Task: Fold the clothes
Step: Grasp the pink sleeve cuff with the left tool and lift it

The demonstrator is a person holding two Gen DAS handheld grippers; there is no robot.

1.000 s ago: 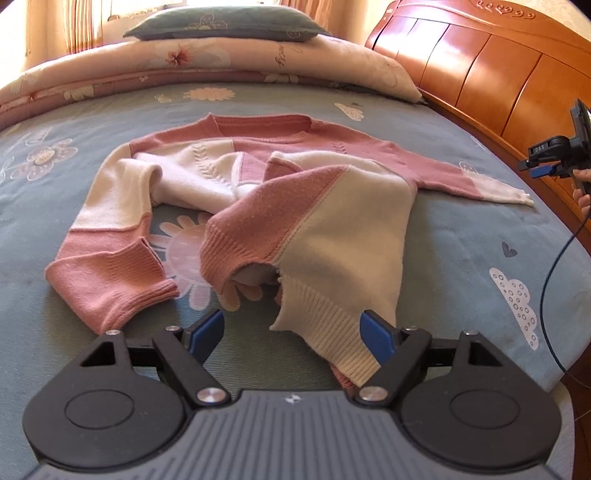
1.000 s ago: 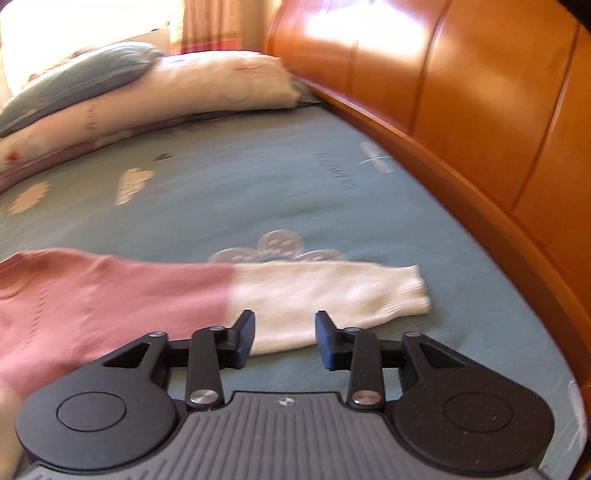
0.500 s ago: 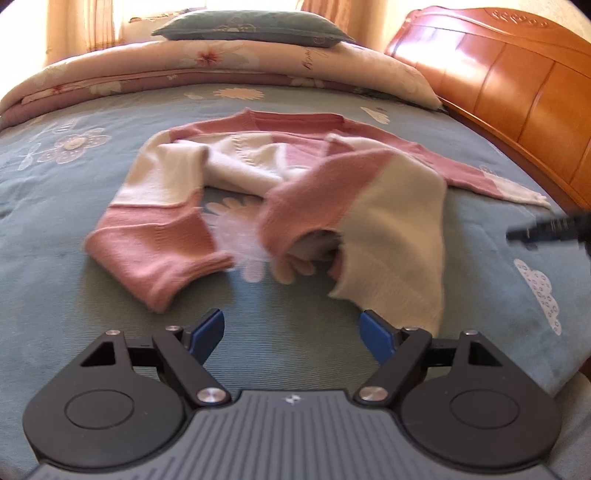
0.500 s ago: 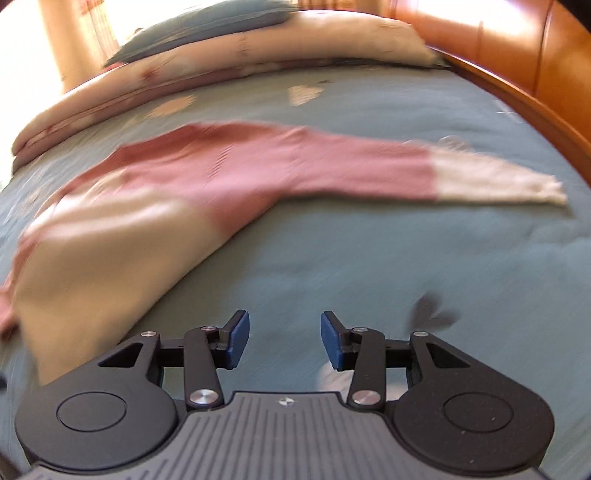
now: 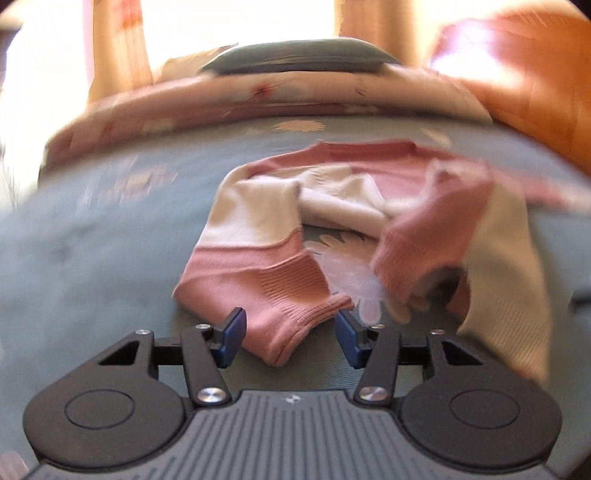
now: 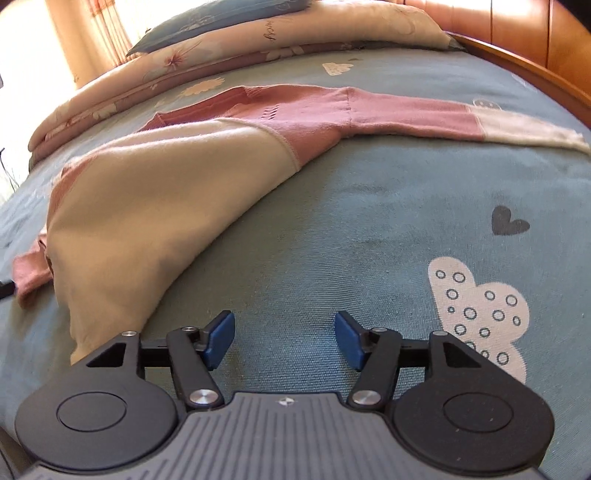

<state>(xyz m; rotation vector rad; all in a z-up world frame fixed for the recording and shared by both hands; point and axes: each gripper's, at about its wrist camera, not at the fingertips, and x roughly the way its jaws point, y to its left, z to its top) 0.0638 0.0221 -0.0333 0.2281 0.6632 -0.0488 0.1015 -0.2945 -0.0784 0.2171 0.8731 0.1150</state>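
A pink and cream knit sweater (image 5: 369, 206) lies crumpled on the blue bedspread (image 5: 92, 240). My left gripper (image 5: 290, 338) is open, and the pink ribbed cuff (image 5: 291, 314) of one sleeve lies between its fingers, which are not closed on it. In the right wrist view the sweater (image 6: 155, 192) spreads to the left, with its cream body nearest and its other sleeve (image 6: 461, 122) stretched out far right. My right gripper (image 6: 282, 339) is open and empty over bare bedspread (image 6: 332, 229), just right of the cream hem.
Folded floral quilts (image 6: 258, 40) and a blue pillow (image 5: 295, 59) lie at the far end of the bed. The wooden headboard (image 6: 517, 33) runs along the right side. The left wrist view is blurred.
My left gripper has moved left and forward until the pink cuff lies between its fingers. My right gripper has opened wider and drawn back toward the near right part of the bed.
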